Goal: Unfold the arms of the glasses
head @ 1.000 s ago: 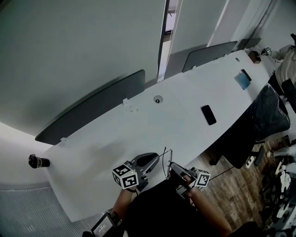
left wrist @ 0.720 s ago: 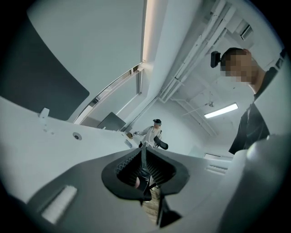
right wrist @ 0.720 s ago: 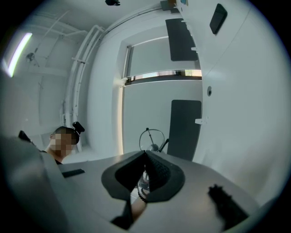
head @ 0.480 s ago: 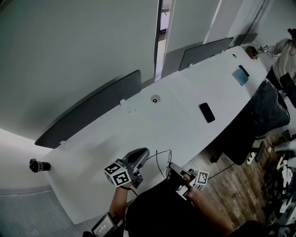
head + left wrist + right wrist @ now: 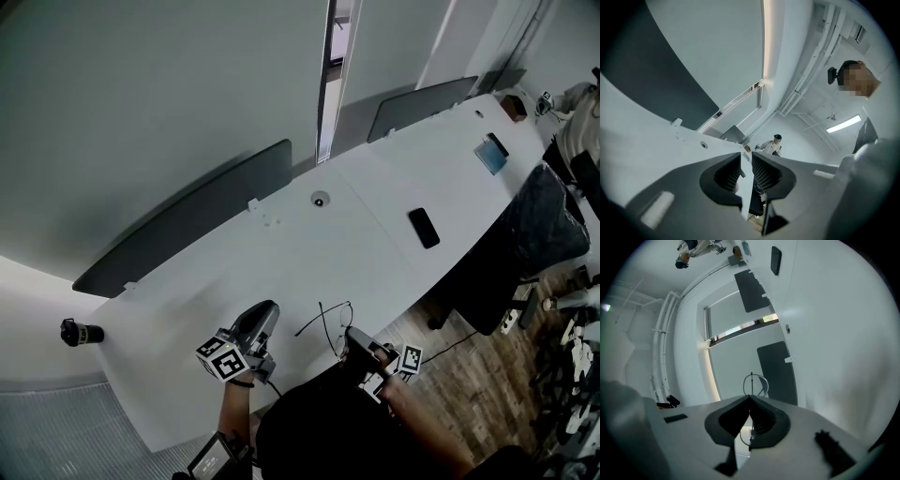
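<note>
**1 arm out, left gripper off the glasses**

A second ago my left gripper [image 5: 269, 311] was right beside the glasses [image 5: 330, 323]. It has since drawn away to the left and now sits well apart from them. Its jaws have just been opening, and its own view shows a narrow gap with nothing between them [image 5: 746, 159].

1 thin arm of the glasses [image 5: 309, 328] now angles out to the left of the frame, where before the glasses looked folded. I judge that the 1st arm is unfolded and released. I cannot make out how the 2nd arm lies.

My right gripper [image 5: 352, 336] holds the glasses just above the near edge of the white table [image 5: 309, 253]. Its jaws are pressed together on the thin frame, and a lens ring [image 5: 757, 383] stands up beyond the tips [image 5: 750, 401].

I see no container here. A black phone [image 5: 424, 228] lies flat on the table, well apart from my work.
</note>
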The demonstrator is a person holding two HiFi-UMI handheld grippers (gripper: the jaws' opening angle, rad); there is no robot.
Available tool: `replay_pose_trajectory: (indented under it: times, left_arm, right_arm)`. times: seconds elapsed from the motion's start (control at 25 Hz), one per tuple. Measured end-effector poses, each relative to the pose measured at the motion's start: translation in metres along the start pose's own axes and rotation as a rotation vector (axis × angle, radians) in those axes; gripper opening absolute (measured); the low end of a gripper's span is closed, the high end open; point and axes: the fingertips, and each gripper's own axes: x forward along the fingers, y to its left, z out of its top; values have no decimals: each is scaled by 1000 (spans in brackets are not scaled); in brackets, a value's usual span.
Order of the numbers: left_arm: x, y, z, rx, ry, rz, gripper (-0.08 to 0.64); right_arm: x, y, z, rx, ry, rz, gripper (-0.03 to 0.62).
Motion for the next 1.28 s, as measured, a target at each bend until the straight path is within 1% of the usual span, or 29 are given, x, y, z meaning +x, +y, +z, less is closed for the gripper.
replay_pose_trajectory:
  times: [0.08, 0.12, 0.16, 0.24, 0.28, 0.36, 0.48, 0.56, 0.64, 0.68, 0.8, 0.88, 0.96, 1.04, 1.2, 1.28]
  left_arm:
    - [-5, 1, -9, -28, 27, 3, 60]
    - [-6, -2, -18, -34, 47, -17, 67]
    - [-7, -7, -28, -30, 67, -51, 78]
    - [-9, -23, -45, 10, 90, -125, 107]
    - [-10, -32, -51, 46, 90, -153, 120]
    - [-12, -45, -61, 144, 88, -182, 120]
    - [-14, -54, -78, 319, 122, -188, 132]
    - [-13, -64, -92, 421, 180, -210, 153]
    - [-11, -78, -101, 504, 232, -220, 155]
    - [-9, -85, -103, 556, 242, -222, 155]
    - [-1, -100, -110, 745, 235, -229, 155]
    - [3, -107, -120, 832, 253, -234, 158]
    - [6, -109, -136, 896, 280, -247, 168]
    - [8, -109, -146, 927, 296, -240, 175]
    - [11, -103, -147, 970, 279, -169, 175]
    - [14, -100, -145, 993, 281, -154, 172]
  right_arm:
    - [0, 1, 1, 12, -13, 10, 9]
    - [1, 1, 1, 16, -15, 13, 9]
    - [2, 1, 1, 19, -16, 14, 9]
    - [2, 0, 0, 25, -15, 13, 9]
    - [2, 0, -1, 28, -15, 13, 9]
    - [2, 1, 0, 33, -19, 13, 9]
    - [1, 0, 1, 34, -32, 9, 9]
    - [0, -2, 2, 30, -34, -3, 9]
    - [-2, -3, 3, 36, -45, -11, 9]
    - [-4, -4, 4, 40, -54, -13, 9]
    - [-4, -6, 7, 52, -77, -21, 9]
    - [-4, -7, 8, 59, -91, -21, 9]
    - [-4, -7, 9, 66, -107, -19, 9]
    - [-5, -8, 11, 73, -123, -17, 9]
    - [-3, -7, 9, 74, -124, -10, 9]
    - [-3, -6, 9, 78, -122, -8, 9]
